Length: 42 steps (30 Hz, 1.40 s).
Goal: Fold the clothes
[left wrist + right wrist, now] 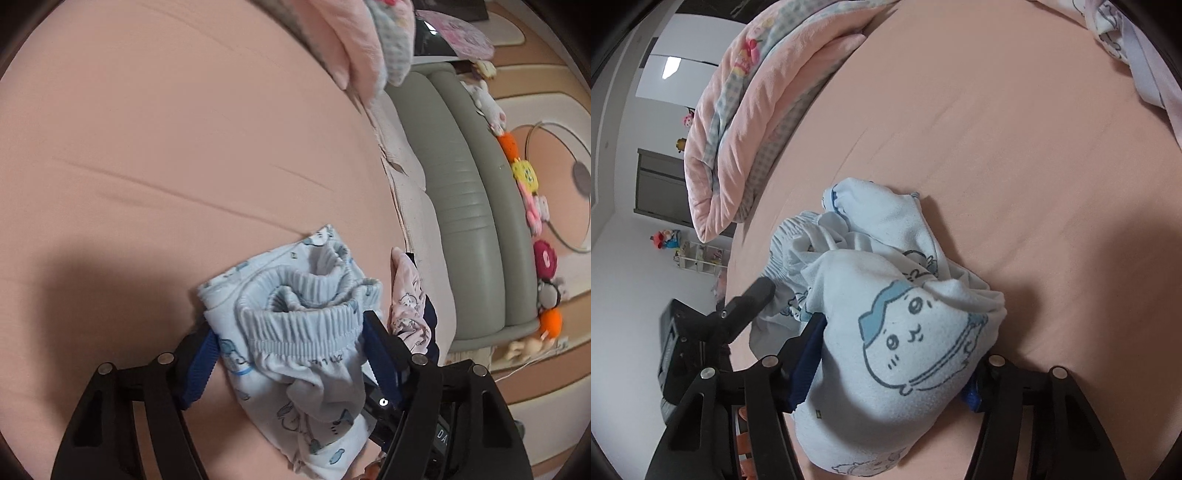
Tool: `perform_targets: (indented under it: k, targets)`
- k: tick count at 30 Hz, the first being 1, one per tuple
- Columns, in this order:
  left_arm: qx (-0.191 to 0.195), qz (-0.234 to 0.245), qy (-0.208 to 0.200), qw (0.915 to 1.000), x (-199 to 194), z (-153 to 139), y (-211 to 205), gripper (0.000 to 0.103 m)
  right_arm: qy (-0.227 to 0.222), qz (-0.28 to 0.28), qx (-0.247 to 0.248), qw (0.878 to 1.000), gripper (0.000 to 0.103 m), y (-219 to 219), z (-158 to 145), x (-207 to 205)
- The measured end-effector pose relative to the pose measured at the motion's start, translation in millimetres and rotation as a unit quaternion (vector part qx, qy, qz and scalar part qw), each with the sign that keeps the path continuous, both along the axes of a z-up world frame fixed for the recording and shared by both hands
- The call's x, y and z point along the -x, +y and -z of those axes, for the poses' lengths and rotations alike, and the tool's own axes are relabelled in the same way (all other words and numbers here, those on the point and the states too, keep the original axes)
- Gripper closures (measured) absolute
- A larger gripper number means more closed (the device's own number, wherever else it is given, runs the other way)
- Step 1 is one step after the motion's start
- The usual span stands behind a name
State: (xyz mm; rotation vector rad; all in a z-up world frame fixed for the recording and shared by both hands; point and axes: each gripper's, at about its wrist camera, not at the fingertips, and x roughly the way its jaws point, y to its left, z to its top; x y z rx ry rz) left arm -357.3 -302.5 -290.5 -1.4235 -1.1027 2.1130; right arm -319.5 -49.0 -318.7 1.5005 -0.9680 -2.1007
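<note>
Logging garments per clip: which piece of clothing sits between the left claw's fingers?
The pale blue printed pants, ribbed waistband up; the pink bear-print garment lies beside, outside the fingers.

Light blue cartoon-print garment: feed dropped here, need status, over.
Left gripper fingers astride the ribbed waistband, right gripper fingers astride the bunched cartoon-face part. Light blue cartoon-print garment crumpled on the pink bedsheet. Nothing in the way.

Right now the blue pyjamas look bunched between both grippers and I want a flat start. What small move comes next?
Probably lift and draw the two grippers apart. The left gripper straddles the ribbed waistband, the right gripper the printed cloth, and the garment lies crumpled on the pink sheet; spreading it should open the bundle.
</note>
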Motion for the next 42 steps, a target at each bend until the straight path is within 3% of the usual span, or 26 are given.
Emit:
perform_targets:
  k: [3,5,9,11,17,27,29,31,34,37,42]
  targets:
    - [0.007,0.009,-0.002,0.9999,4.5,-5.8,1.9,0.031,-0.007,-0.007,-0.002,1.0,0.045,-0.1,0.4,3.5]
    - [0.033,0.031,-0.001,0.999,6.6,-11.0,6.9,0.031,-0.013,-0.011,0.002,1.0,0.045,1.8,1.8,5.1]
    - [0.126,0.089,0.012,0.988,1.5,-18.3,23.8,0.029,-0.02,-0.016,0.009,1.0,0.045,2.4,1.9,7.5]
    - [0.163,0.095,0.01,0.982,6.0,-13.5,30.4,0.029,-0.026,-0.018,0.012,0.999,0.045,3.4,2.0,8.9]
    - [0.101,0.035,-0.011,0.9942,9.4,-3.8,8.3,0.032,-0.033,-0.018,0.032,0.999,0.045,6.9,4.3,11.1]
    - [0.125,-0.022,0.004,0.9919,-9.5,-8.7,6.8,0.055,-0.036,-0.016,0.027,0.999,0.046,4.6,0.0,13.1]
    - [0.114,-0.048,0.009,0.9923,-19.4,-10.3,1.9,0.06,-0.041,-0.013,0.009,0.999,0.051,1.1,-3.8,14.3]
    - [0.117,-0.061,0.017,0.9911,-21.8,-11.5,9.2,0.064,-0.041,-0.015,-0.026,0.999,0.063,-5.7,-9.3,15.5]
    - [0.158,-0.055,0.035,0.9853,-24.9,-21.2,20.1,0.066,-0.023,-0.026,-0.069,0.997,0.073,-16.5,-20.8,16.9]
    - [0.192,-0.039,0.044,0.9797,-28.6,-31.7,28.0,0.068,-0.015,-0.036,-0.096,0.995,0.075,-23.7,-28.4,18.1]
    - [0.147,-0.062,0.038,0.9865,-47.3,-42.4,16.8,0.069,0.035,-0.055,-0.123,0.99,0.076,-26.6,-55.0,15.0]
